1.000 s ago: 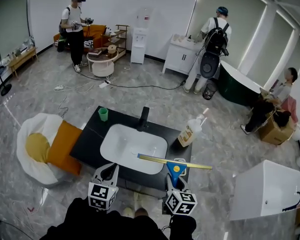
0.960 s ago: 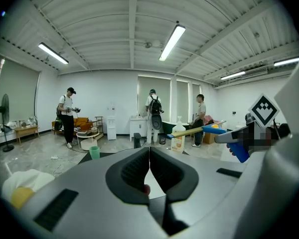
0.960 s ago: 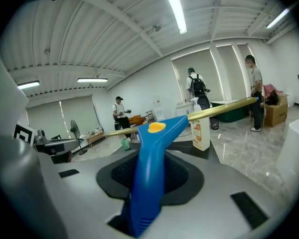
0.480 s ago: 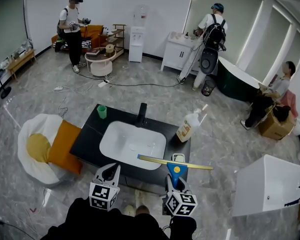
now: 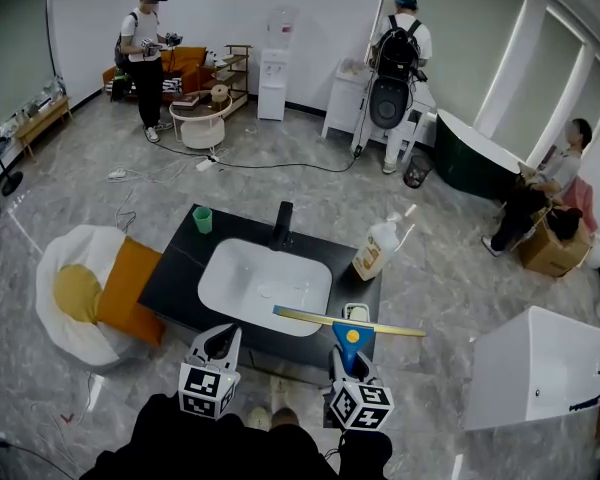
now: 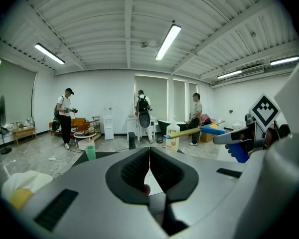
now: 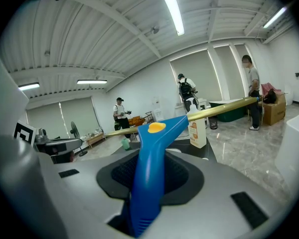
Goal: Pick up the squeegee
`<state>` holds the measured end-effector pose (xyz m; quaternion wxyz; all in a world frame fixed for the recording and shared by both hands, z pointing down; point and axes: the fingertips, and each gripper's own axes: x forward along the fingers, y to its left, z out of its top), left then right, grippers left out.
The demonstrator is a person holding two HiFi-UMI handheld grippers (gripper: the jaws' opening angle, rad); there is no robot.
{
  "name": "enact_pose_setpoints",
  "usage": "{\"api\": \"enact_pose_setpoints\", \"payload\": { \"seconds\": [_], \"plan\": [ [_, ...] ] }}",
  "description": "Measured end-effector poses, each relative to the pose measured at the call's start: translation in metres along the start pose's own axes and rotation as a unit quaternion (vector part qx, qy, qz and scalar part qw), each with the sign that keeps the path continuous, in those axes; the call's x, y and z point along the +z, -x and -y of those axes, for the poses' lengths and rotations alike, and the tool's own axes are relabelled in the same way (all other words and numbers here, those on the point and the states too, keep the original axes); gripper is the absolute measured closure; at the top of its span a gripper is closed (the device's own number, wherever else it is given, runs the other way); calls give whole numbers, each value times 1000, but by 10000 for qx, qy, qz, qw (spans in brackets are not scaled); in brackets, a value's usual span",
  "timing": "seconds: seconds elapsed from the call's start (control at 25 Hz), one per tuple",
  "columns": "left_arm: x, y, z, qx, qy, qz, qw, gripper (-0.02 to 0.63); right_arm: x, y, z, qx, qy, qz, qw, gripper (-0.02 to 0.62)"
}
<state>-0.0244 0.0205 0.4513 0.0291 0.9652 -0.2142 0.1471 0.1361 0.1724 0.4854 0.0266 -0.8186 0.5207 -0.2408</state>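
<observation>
The squeegee (image 5: 351,336) has a blue handle with a yellow spot and a long gold blade. It hangs level over the near edge of the black counter (image 5: 175,278), beside the white basin (image 5: 265,276). My right gripper (image 5: 348,356) is shut on its handle; in the right gripper view the blue handle (image 7: 148,183) rises between the pads. My left gripper (image 5: 218,346) hovers at the counter's near edge, left of the squeegee, its jaws shut with nothing held (image 6: 149,158). The left gripper view also shows the squeegee (image 6: 189,131) off to the right.
A black faucet (image 5: 282,226), a green cup (image 5: 201,219) and a pump bottle (image 5: 376,249) stand on the counter. A white beanbag with an orange cushion (image 5: 85,288) lies left, a white cabinet (image 5: 535,373) right. People stand and sit at the back.
The person with the backpack at the back has walked left. Both grippers and the held squeegee stay almost where they were.
</observation>
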Motion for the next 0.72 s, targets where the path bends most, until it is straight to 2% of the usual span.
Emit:
{"api": "enact_pose_setpoints", "payload": {
  "seconds": [0.72],
  "plan": [
    [3,-10,-1,30,8,-38,10000,581,6,-11,1,62,45,-59,10000,469]
  ]
}}
